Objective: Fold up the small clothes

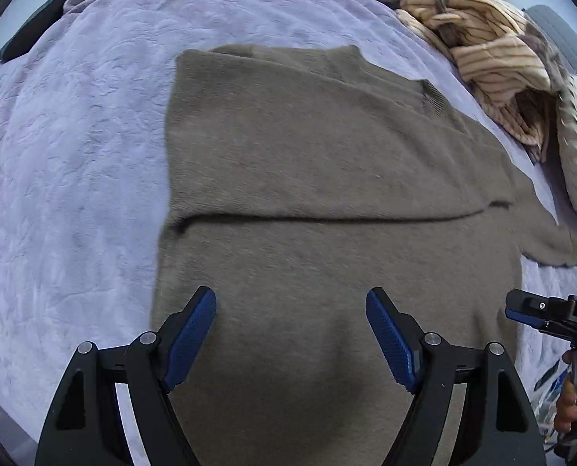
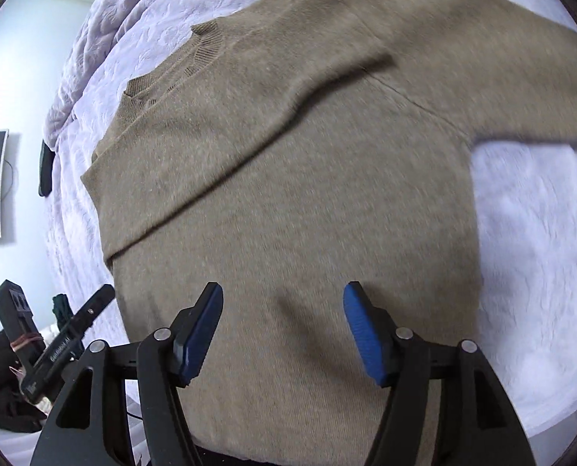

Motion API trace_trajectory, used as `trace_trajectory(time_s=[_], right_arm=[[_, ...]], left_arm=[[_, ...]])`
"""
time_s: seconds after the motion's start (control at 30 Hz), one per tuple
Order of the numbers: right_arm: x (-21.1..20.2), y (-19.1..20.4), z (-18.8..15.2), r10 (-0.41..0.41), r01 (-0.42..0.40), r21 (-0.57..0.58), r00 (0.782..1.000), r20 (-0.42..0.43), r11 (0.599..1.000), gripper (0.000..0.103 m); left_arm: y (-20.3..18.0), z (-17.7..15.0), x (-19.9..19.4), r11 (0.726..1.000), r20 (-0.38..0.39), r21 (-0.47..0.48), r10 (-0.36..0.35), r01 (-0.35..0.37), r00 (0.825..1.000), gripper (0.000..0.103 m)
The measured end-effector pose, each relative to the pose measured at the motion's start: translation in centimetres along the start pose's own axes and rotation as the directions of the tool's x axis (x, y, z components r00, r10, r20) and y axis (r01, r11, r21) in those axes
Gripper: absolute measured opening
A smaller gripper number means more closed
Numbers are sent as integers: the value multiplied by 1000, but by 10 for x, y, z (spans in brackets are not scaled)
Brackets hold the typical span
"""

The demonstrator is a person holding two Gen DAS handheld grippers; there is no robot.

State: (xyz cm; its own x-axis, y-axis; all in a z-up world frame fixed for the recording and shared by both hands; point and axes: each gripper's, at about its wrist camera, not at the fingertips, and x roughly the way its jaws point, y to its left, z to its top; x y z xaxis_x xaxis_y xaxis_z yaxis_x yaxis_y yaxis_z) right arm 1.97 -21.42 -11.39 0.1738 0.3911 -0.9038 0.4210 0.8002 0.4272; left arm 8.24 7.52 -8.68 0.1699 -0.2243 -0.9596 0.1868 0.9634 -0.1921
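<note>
A flat olive-brown knitted sweater [image 1: 327, 163] lies on a lavender quilted bedspread [image 1: 74, 163], which shows bare to the sweater's left. To the sweater's right, a crumpled cream striped garment [image 1: 494, 62] crowds the bedspread's edge.

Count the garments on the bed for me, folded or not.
2 for certain: the brown sweater lies flat under both open grippers, one sleeve folded across it; a striped cream garment sits crumpled beyond its far right corner. Pale fabric beside that may be another.
</note>
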Motion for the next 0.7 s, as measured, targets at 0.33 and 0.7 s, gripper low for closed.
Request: trace_trajectory(time_s=[0.33,0.7], right_arm=[[-17,-40,-18,53,-56,75,998,37,996,74],[-46,-101,-20,89,-108,159,989,122,981,82]], left_arm=[[-70,-6,2,999,-41,43,5,-3,999,81],[-121,-2,14,990,-66,126,68,-60,996,101]])
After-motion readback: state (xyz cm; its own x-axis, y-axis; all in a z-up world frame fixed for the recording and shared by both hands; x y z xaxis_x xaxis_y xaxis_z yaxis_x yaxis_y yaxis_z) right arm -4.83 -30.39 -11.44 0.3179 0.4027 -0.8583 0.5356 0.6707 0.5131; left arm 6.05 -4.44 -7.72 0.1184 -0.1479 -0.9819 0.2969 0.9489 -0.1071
